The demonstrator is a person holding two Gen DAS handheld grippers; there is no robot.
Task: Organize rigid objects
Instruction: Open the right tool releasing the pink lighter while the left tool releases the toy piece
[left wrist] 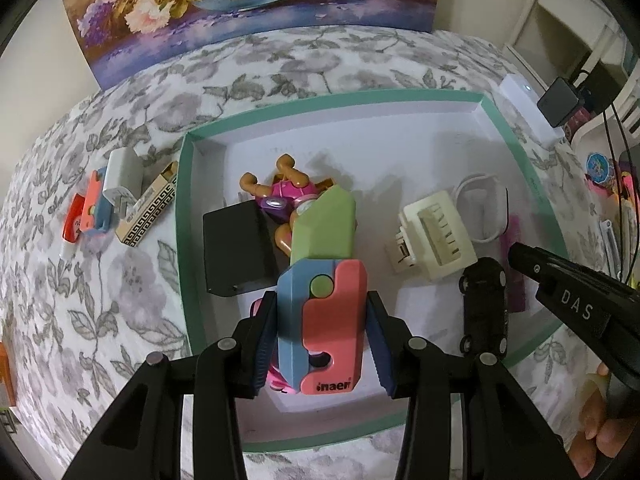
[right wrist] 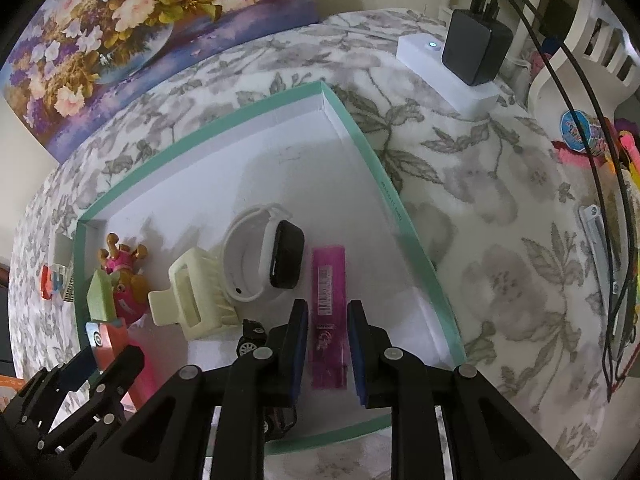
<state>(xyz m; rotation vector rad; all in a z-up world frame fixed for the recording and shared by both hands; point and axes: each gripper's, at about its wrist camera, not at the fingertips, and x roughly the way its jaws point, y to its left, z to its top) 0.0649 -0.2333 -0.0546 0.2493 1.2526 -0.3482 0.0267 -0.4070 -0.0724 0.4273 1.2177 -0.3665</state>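
Observation:
A white tray with a teal rim [left wrist: 182,216] [right wrist: 352,128] lies on the flowered cloth. My left gripper [left wrist: 322,312] is shut on a pink, blue and green toy knife [left wrist: 324,280] and holds it over the tray; the knife also shows in the right wrist view [right wrist: 105,312]. In the tray lie a black block [left wrist: 236,252], a pink doll [left wrist: 294,190], a cream hair claw [left wrist: 436,236] [right wrist: 192,296], a white watch [right wrist: 264,256], a black toy car [left wrist: 484,304] and a magenta ruler [right wrist: 329,312]. My right gripper [right wrist: 328,344] is open, its fingers astride the ruler.
Left of the tray lie a white charger [left wrist: 122,180], a second toy knife [left wrist: 94,208], a patterned box [left wrist: 148,212] and a red item [left wrist: 72,220]. A white box with a black adapter [right wrist: 476,52] and cables stand at the right. A flower painting [left wrist: 248,12] leans behind.

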